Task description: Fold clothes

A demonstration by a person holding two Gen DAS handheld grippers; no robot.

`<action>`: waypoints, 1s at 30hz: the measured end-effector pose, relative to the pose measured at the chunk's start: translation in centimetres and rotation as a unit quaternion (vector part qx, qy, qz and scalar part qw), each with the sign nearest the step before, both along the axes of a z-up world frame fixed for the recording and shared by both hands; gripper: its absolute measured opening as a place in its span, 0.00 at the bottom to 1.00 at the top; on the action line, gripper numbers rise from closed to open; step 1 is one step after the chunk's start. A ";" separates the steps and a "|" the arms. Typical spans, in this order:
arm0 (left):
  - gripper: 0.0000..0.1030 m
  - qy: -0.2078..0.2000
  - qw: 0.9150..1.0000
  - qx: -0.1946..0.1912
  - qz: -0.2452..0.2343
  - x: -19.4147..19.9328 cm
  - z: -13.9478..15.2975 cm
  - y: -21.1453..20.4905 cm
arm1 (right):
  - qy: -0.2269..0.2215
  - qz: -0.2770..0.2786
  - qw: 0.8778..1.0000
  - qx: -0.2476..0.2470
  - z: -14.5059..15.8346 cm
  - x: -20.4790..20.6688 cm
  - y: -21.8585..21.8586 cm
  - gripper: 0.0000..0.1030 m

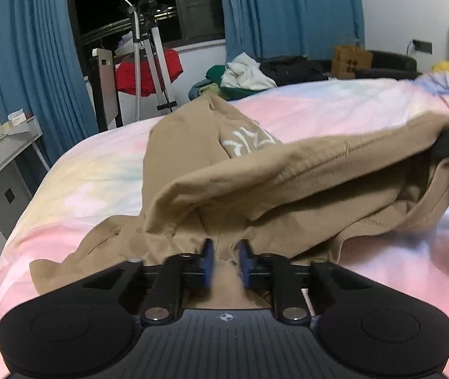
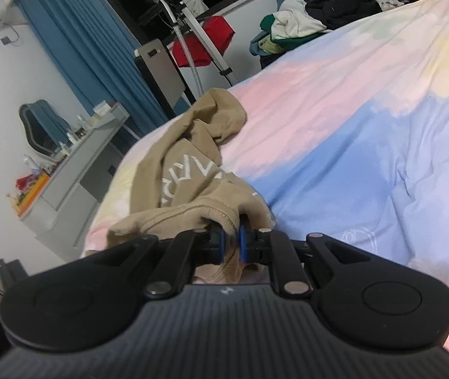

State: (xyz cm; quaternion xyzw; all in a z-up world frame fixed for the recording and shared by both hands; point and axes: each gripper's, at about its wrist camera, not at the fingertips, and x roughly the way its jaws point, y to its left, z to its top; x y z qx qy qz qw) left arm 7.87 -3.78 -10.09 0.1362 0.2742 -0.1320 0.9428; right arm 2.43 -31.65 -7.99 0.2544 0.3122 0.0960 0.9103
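Both grippers (left (image 1: 226, 260), right (image 2: 230, 241)) pinch tan garment (image 1: 287, 173).

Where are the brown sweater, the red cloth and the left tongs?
brown sweater (image 1: 303, 173): left wrist view, on its lifted ribbed hem.
red cloth (image 1: 136, 75): left wrist view, on its hanging front.
left tongs (image 1: 226, 257): left wrist view, between the blue tips pinching the sweater.

bed (image 1: 335, 101) | pastel tie-dye cover | tan garment (image 1: 193, 170) lying crumpled on it
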 end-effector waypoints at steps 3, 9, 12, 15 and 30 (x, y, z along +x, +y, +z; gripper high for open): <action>0.04 -0.021 0.999 -0.026 -0.010 -1.6 2.0 0.8 | 0.006 -0.011 1.000 -0.026 -0.4 0.7 0.2 0.13; 0.03 -0.061 0.993 -0.086 -0.052 -6.8 6.8 2.7 | 0.028 -0.023 0.998 -0.056 -1.6 1.6 0.5 0.30; 0.00 -0.066 0.991 -0.092 -0.069 -8.7 7.9 3.2 | 0.033 -0.023 0.997 -0.071 -1.9 1.6 0.9 0.47; 0.00 -0.066 0.990 -0.092 -0.082 -10.1 8.6 3.5 | 0.030 -0.022 0.994 -0.105 -1.8 1.2 1.6 0.59; 0.00 -0.077 0.953 -0.275 -0.105 -10.9 11.5 8.2 | -0.114 -0.001 0.956 -0.271 0.8 -2.3 5.8 0.59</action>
